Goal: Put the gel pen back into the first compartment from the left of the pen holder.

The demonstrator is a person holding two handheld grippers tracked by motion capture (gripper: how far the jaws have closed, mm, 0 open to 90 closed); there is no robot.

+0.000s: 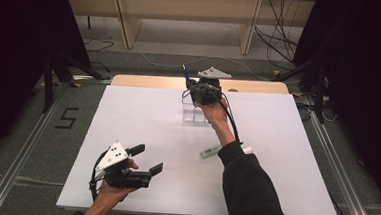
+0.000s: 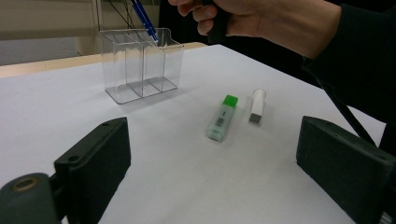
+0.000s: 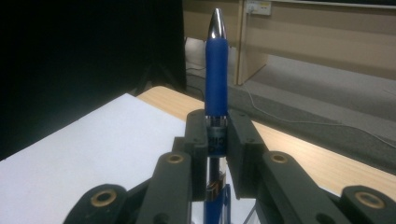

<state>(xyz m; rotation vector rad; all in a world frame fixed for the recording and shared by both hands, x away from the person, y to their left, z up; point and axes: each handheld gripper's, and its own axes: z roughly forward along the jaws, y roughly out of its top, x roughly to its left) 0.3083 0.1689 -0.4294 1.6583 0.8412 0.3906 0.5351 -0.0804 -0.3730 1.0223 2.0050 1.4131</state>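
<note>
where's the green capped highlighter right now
The green-capped highlighter lies flat on the white table in the left gripper view, just left of a small white marker and nearer the camera than the clear plastic organizer.

Right gripper [image 1: 198, 93] holds blue pen [image 1: 185, 74] above organizer [image 1: 194, 113].

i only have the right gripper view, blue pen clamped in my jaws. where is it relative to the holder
Observer: The blue pen hangs tilted above the clear three-compartment holder, its lower end at the rim.
Operator: anything else on the table
Observer: A green-capped highlighter and a small white marker-like stick lie side by side, apart, nearer the person than the holder.
Operator: what's the left gripper doing
Observer: The left gripper rests open near the table's front left, holding nothing.
</note>
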